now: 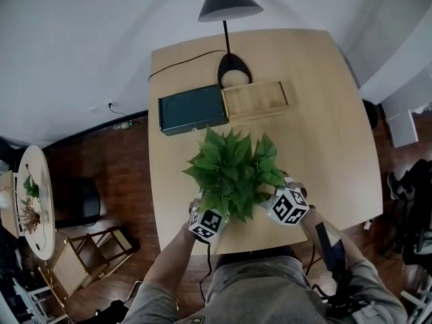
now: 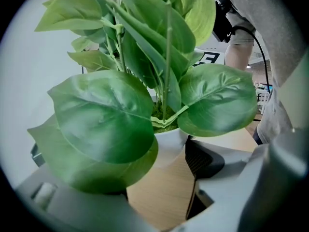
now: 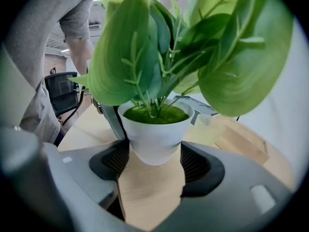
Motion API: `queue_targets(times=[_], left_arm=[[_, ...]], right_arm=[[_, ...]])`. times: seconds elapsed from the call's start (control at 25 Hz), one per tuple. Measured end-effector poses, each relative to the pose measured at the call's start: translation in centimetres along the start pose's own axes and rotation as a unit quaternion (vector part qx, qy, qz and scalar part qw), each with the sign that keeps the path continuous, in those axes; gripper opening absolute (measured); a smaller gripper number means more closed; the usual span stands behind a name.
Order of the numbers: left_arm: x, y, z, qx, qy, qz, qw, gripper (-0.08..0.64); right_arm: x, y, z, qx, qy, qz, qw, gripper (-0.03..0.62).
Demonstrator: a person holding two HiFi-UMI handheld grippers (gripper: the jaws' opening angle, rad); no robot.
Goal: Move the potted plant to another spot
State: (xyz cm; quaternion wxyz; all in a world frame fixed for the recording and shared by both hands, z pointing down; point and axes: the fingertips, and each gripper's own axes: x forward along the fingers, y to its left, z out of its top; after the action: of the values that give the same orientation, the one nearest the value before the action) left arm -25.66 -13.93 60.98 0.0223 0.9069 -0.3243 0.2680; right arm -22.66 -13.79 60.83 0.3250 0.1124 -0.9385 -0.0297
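The potted plant (image 1: 233, 167), broad green leaves in a small white pot (image 3: 154, 132), is near the front edge of the light wooden table (image 1: 324, 113). My right gripper (image 3: 150, 161) is shut on the pot, its black ribbed pads pressed to both sides. My left gripper (image 2: 159, 173) comes from the opposite side. Its right pad (image 2: 203, 158) lies against the pot (image 2: 169, 141), and a leaf hides the left pad. In the head view both grippers (image 1: 214, 208) (image 1: 270, 196) sit under the foliage. I cannot tell whether the pot touches the tabletop.
Behind the plant lie a dark green box (image 1: 192, 109) and a shallow wooden tray (image 1: 255, 100). A black lamp (image 1: 228, 2) stands at the far edge with its cable running left. A black chair (image 3: 65, 93) stands beside the table.
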Motion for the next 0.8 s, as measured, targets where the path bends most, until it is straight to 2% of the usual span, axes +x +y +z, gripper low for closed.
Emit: queue_targets(times=[0.36, 0.8], left_arm=[[1.9, 0.6, -2.3, -0.006, 0.012, 0.004, 0.9999, 0.371], [0.8, 0.7, -2.8, -0.007, -0.009, -0.002, 0.9999, 0.370]], right_arm=[[1.7, -0.6, -2.0, 0.013, 0.003, 0.007, 1.000, 0.339], [2.5, 0.3, -1.6, 0.029, -0.004, 0.007, 1.000, 0.339]])
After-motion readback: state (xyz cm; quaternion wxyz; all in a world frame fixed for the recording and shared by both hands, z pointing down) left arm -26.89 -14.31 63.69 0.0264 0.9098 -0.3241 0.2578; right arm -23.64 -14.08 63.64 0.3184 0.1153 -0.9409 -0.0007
